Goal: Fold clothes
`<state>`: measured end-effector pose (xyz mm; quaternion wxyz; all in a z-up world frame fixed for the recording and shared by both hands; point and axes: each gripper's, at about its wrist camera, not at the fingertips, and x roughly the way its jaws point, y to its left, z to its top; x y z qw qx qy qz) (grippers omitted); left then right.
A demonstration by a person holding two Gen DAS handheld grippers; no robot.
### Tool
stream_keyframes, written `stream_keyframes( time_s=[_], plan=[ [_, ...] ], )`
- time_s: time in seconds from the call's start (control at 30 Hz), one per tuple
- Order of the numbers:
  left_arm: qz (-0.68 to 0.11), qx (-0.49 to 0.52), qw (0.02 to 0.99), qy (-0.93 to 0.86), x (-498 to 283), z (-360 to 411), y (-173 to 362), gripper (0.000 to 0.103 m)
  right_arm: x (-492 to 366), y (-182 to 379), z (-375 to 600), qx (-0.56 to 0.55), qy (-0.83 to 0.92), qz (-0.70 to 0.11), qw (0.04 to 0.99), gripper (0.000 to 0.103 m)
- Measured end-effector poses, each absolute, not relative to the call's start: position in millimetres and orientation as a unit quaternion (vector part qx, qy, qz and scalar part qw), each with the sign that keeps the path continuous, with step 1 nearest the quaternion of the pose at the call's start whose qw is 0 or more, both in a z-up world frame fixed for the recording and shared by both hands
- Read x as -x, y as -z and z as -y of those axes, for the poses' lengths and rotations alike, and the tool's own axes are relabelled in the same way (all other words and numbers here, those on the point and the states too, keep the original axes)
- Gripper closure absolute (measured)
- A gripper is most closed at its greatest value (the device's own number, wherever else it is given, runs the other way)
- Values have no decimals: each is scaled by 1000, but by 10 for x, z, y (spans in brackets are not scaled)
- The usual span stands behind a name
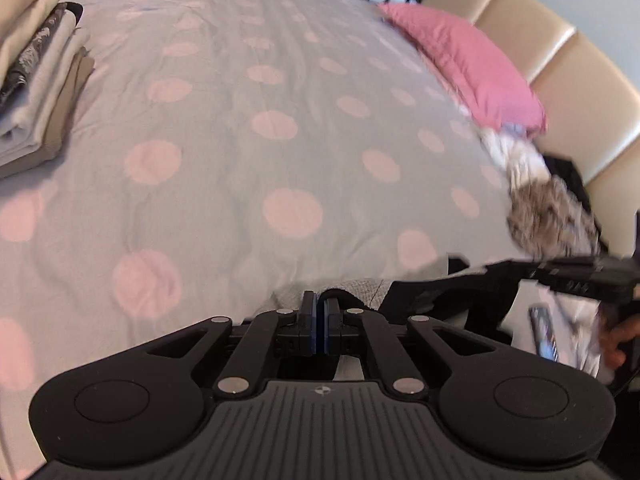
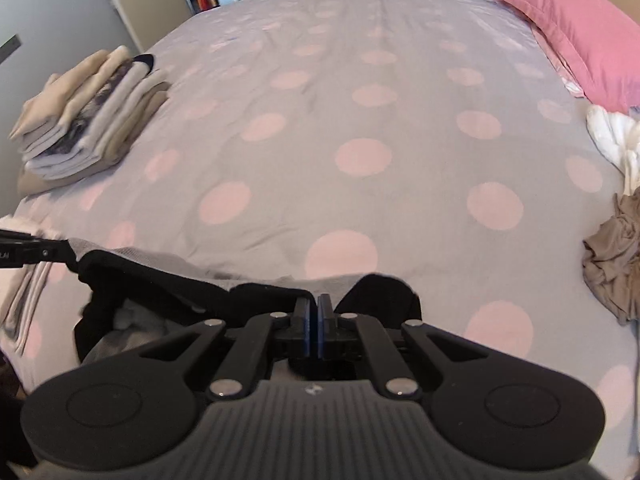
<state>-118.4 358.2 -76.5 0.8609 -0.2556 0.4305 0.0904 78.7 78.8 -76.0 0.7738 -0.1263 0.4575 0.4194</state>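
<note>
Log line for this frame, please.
left tongs shut on garment | right tongs shut on garment | folded stack far left | unfolded pile right

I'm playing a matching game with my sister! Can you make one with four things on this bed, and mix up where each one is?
Things:
1. pink pillow
2. folded stack
3. black and grey garment
4. crumpled beige cloth

Places, as the right wrist view shows them:
A. at the near edge, pinched by the right tool
B. far right, at the head of the bed
C. left side of the bed
D. right edge, nearer than the white clothes

Pairs: 1-B, 2-C, 3-A, 4-D
</note>
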Motion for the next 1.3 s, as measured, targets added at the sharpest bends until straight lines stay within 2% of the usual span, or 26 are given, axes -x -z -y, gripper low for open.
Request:
stream_keyframes(
  time_s=[0.03,0.13,0.17,0.27,0.3,0.37,0.4,0.47,0.63,0.73,0.8,0.83,0.87,0.93,0.97,1.1,1.2,1.3],
  plan=[
    [-423,259,864,-92,1148,-3616,779,100,-855,782,-821,125,-416,-455,778,99],
    [-406,267,868,-106,1041,-3696,806,79,-1047,859,-876,116,-404,-450,788,99],
    [-402,271,867,-114,1029,-3721,821,77,-1110,884,-895,113,-401,-448,791,99],
    [-408,276,861,-124,991,-3775,866,77,-1277,959,-935,104,-389,-445,800,88],
    [-413,272,861,-119,989,-3768,870,77,-1314,973,-935,100,-386,-450,799,77],
    [-425,260,860,-109,981,-3732,880,74,-1333,968,-930,97,-387,-455,796,65],
    [-432,251,860,-105,976,-3702,889,72,-1316,959,-929,102,-389,-454,795,65],
    [-442,237,860,-94,968,-3633,913,59,-1274,944,-927,112,-393,-452,793,65],
    [-475,198,851,-108,925,-3541,1069,56,-1153,1004,-959,130,-403,-468,776,57],
    [-493,197,838,-129,932,-3574,1171,56,-1083,1087,-991,140,-407,-480,765,48],
    [-499,206,831,-130,947,-3605,1234,58,-1042,1148,-1018,147,-409,-486,758,46],
    [-502,208,829,-130,955,-3611,1260,62,-1028,1184,-1028,153,-409,-491,754,47],
    [-502,210,828,-132,966,-3623,1274,74,-1018,1222,-1035,158,-407,-497,750,51],
    [-498,217,828,-139,1003,-3658,1265,88,-1007,1293,-1041,167,-402,-509,743,79],
    [-490,219,831,-147,1031,-3684,1226,96,-1021,1310,-1026,167,-397,-513,742,98],
    [-441,223,849,-190,1165,-3816,984,103,-1147,1163,-873,142,-367,-494,776,98],
    [-405,233,858,-213,1267,-3934,799,103,-1272,973,-735,111,-350,-471,802,98],
    [-411,257,852,-196,1274,-3999,800,102,-1351,873,-651,81,-346,-472,807,98]
  ],
)
